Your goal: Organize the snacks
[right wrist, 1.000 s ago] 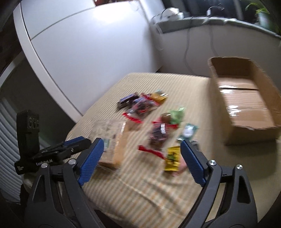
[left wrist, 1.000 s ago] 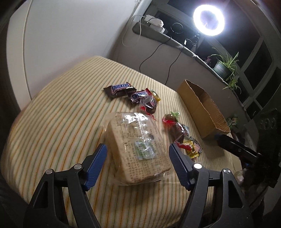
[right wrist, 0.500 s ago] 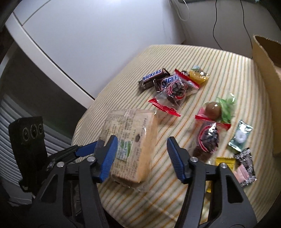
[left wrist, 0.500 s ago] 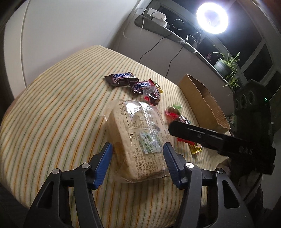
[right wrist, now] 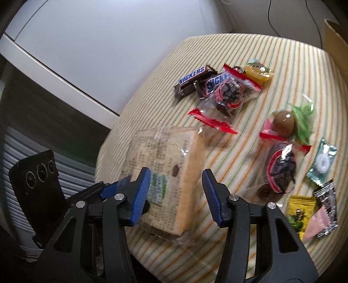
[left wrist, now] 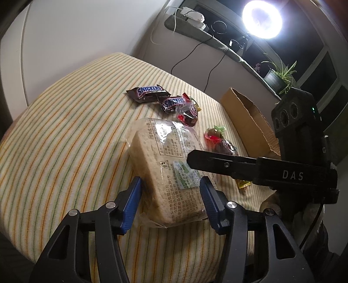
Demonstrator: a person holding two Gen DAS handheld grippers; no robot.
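Note:
A bread pack point(left wrist: 167, 165) in clear wrap lies on the striped tablecloth point(left wrist: 65, 130), nearest me. My left gripper point(left wrist: 170, 204) straddles its near end; the jaws are closing, with a dark gap still between the left pad and the loaf. From the right, my right gripper point(right wrist: 176, 196) straddles the same bread pack point(right wrist: 169, 165). Its jaws are closing too, and a thin gap remains at the right pad. One of its black fingers point(left wrist: 208, 160) reaches across the loaf. Two Snickers bars point(left wrist: 148, 92) lie farther back.
A cardboard box point(left wrist: 250, 122) stands open at the far right of the table. Red-trimmed clear candy packs point(right wrist: 226, 95) and several small sweets point(right wrist: 322, 161) lie between the bread and the box. A ring light point(left wrist: 262, 18) and a potted plant point(left wrist: 280, 74) are on the sill.
The right gripper swung left and down from above the small sweets to the bread pack. Both grippers' jaws narrowed around the loaf. The left gripper stayed nearly in place.

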